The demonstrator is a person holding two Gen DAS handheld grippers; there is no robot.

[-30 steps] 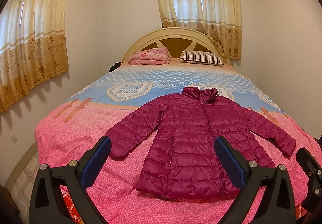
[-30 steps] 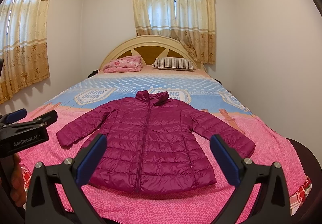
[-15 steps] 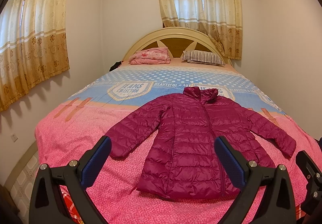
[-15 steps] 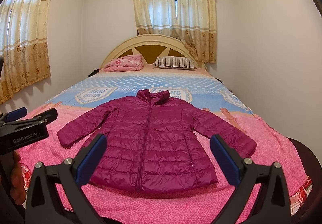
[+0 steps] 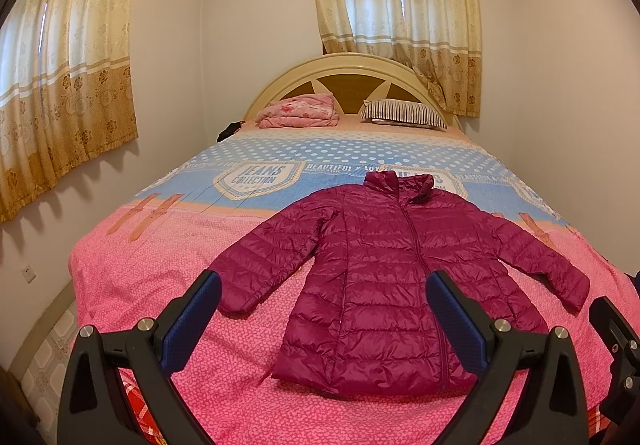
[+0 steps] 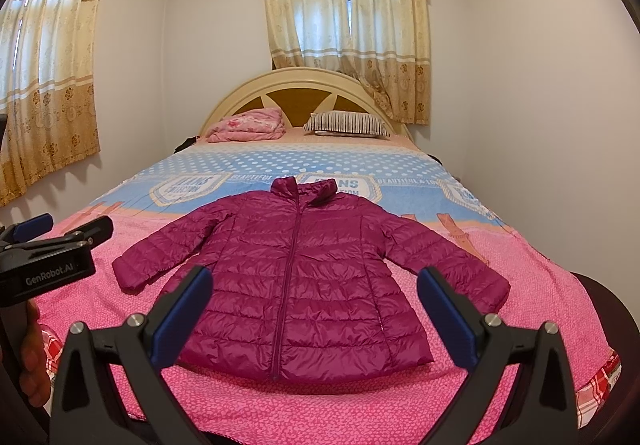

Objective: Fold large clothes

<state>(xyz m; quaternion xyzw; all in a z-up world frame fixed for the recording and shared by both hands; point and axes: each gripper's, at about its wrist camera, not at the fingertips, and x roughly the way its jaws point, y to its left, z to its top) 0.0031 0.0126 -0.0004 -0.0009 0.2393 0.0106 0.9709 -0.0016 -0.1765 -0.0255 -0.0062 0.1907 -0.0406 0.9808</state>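
Currently your left gripper (image 5: 323,311) and right gripper (image 6: 314,303) are both spread wide, grasping nothing, with the quilted, glossy magenta jacket (image 6: 304,277) lying flat mid-frame on the pink bedspread (image 6: 360,405).

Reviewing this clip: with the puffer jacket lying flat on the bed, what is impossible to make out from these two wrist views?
- Puffer jacket back side: hidden against the bedspread in both views.
- Dark item beside the folded pink blanket: too small to identify, left wrist view.
- Right gripper in the left wrist view: cut off by the right edge.
- Bedspread lettering behind the collar: covered.
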